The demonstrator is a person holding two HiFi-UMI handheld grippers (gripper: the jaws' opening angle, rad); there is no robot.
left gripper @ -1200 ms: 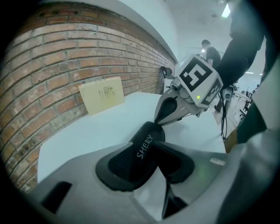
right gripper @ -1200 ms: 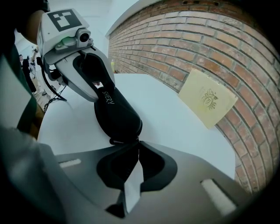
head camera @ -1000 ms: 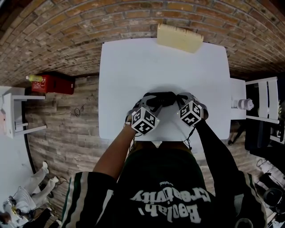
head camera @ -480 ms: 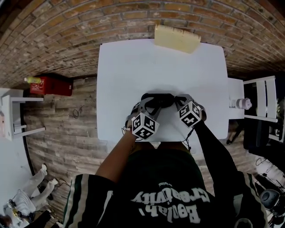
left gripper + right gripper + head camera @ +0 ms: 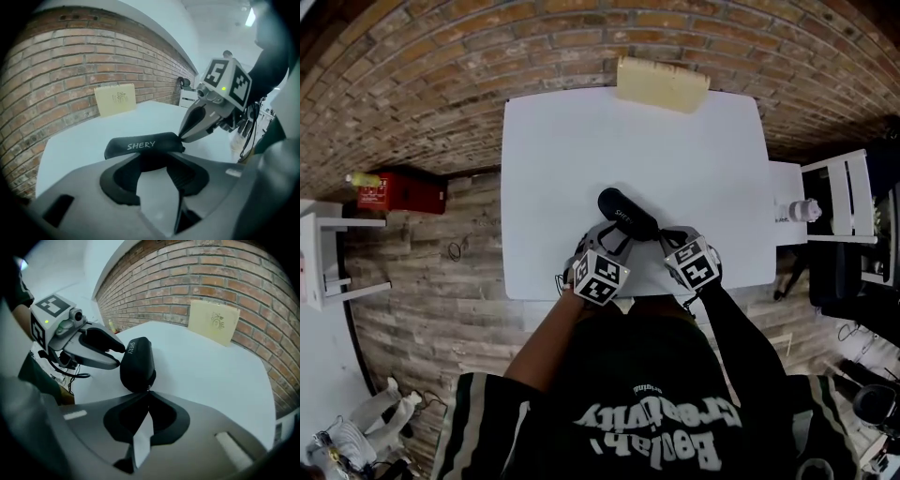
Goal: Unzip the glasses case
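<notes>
The task's thing, a black, soft, oblong glasses case [image 5: 626,214] with pale "SHERY" lettering on its side, lies on the white table [image 5: 581,141] near the front edge. It is set at a slant, with one end pointing away toward the brick wall and the other end close in front of the person. Both tools are on it. The left gripper [image 5: 612,238] has its jaws roughly half apart with the body of the case across them. In the left gripper view the case [image 5: 143,146] sits between the dark pads and appears to be pressed from both sides, so it looks braced rather than merely straddled. The right gripper [image 5: 660,235] has its jaws fully together. In the right gripper view their tips [image 5: 147,392] meet at the near end of the case [image 5: 137,363], pinching what looks like a small dark zip pull [image 5: 149,387], though that part is tiny and hard to make out. As for progress, the set-up seems done, with one tool steadying the case and the other on the pull. No view shows a gap along the seam or any lining, and the zip track itself cannot be made out, so the case reads as closed or barely started. Running the pull round the edge is left to do. A tan rectangular card [image 5: 661,82] leans against the wall at the far side of the table, well apart from all this.
</notes>
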